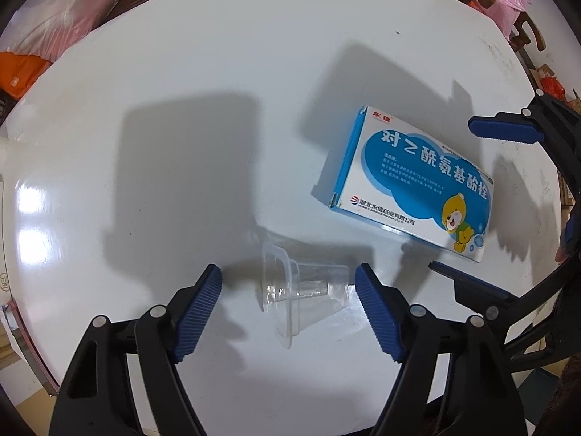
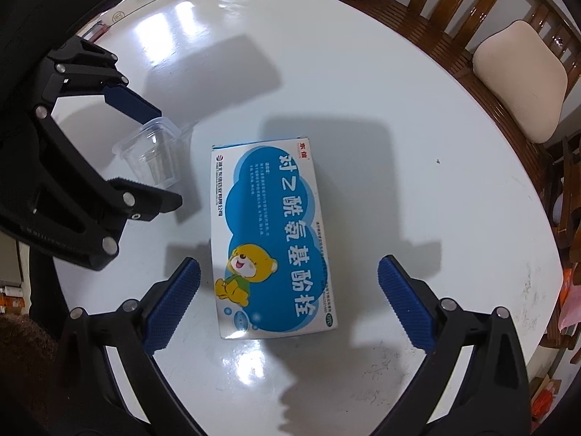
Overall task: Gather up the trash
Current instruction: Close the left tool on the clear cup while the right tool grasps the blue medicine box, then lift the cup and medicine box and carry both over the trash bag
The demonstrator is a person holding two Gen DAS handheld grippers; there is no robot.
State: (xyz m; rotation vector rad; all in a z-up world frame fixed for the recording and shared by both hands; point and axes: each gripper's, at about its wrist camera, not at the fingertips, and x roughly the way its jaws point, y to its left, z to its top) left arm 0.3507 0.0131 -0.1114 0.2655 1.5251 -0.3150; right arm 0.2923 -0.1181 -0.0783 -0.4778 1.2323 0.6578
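A clear plastic cup [image 1: 301, 287] lies on its side on the round white table [image 1: 203, 54]. My left gripper [image 1: 288, 290] is open, and the cup lies between its two blue pads without touching them. A blue and white medicine box [image 1: 414, 185] with a yellow bear lies flat to the right of the cup. In the right wrist view my right gripper [image 2: 288, 290] is open, one pad on each side of the near end of the box [image 2: 270, 232]. The cup [image 2: 152, 152] and the left gripper [image 2: 145, 149] show at the left there.
Plastic bags [image 1: 58, 18] lie beyond the table's far left edge. A wooden bench with a beige cushion [image 2: 519, 76] stands past the right edge. The right gripper [image 1: 483, 196] reaches in from the right in the left wrist view.
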